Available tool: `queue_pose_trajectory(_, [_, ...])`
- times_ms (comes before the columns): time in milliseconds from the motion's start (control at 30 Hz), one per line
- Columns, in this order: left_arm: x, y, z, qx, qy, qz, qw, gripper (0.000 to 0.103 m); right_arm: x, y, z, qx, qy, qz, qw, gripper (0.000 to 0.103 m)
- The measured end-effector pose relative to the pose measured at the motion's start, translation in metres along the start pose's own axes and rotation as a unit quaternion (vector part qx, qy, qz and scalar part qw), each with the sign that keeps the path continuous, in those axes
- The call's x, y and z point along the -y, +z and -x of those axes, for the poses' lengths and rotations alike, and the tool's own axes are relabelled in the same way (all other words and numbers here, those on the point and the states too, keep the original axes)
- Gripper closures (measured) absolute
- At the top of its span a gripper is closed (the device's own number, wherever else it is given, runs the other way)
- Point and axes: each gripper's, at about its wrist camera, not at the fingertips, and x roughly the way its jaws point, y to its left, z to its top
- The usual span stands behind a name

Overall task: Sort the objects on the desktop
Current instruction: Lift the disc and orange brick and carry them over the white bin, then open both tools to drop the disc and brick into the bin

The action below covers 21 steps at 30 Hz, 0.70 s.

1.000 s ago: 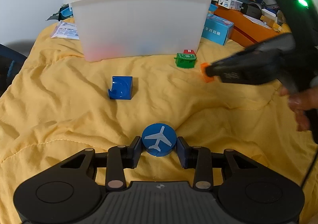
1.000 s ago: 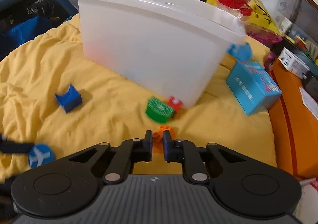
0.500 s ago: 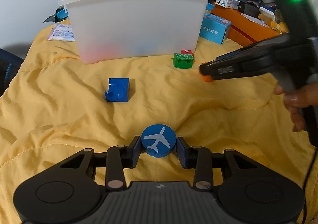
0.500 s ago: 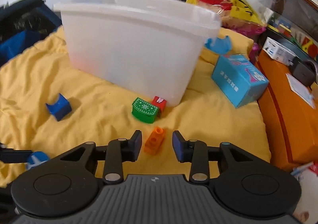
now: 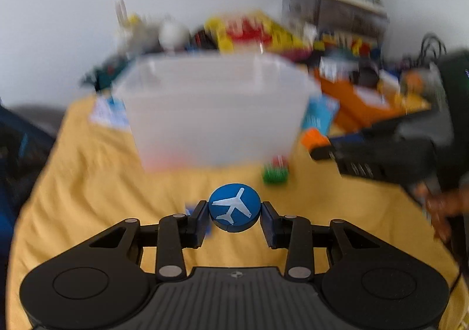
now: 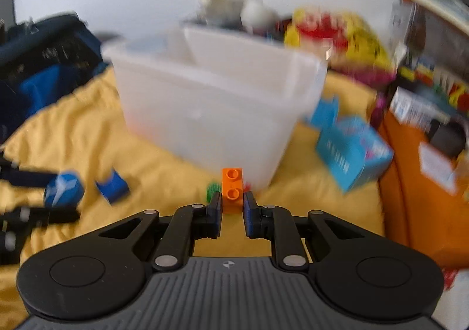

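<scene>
Both grippers clamped, left gripper (image 5: 234, 214) on blue disc (image 5: 234, 207), right gripper (image 6: 232, 207) on upright orange brick (image 6: 232, 186); white bin (image 6: 211, 113) lies ahead of both jaws.

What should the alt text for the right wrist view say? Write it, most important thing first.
The right gripper is shut on an orange two-stud brick, held above a yellow cloth. A white translucent bin stands just beyond, with a blue block at left and a teal box at right.

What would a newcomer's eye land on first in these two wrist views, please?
Probably the blue airplane disc gripped by the left gripper, and the orange brick pinched by the right gripper. Behind both stands a large translucent white bin on the yellow blanket.
</scene>
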Motion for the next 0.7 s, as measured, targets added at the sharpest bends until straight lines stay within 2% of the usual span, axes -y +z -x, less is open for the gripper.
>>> queue_pose_trajectory(200, [-0.012,0.064,0.023,0.074,0.009,0.002,0.9972,0.061,0.009,0.043,0.026,0.053,0.014,-0.006,0.998,0.086])
queue_pose_trajectory(400, [-0.014,0.117,0.015,0.12,0.041,-0.043,0.991,0.061,0.015,0.083,0.024,0.073,0.015,0.0,0.997,0.086])
queue_pose_trajectory(567, [-0.019,0.147,-0.025,0.107,0.053,-0.063,0.9908,0.061,0.02,0.113,0.006,0.058,0.018,-0.011,0.998,0.086])
queue_pose_trajectory(700, [-0.032,0.153,-0.07,0.058,0.037,-0.03,0.9972,0.062,0.024,0.128,-0.011,0.05,0.014,-0.024,0.998,0.086])
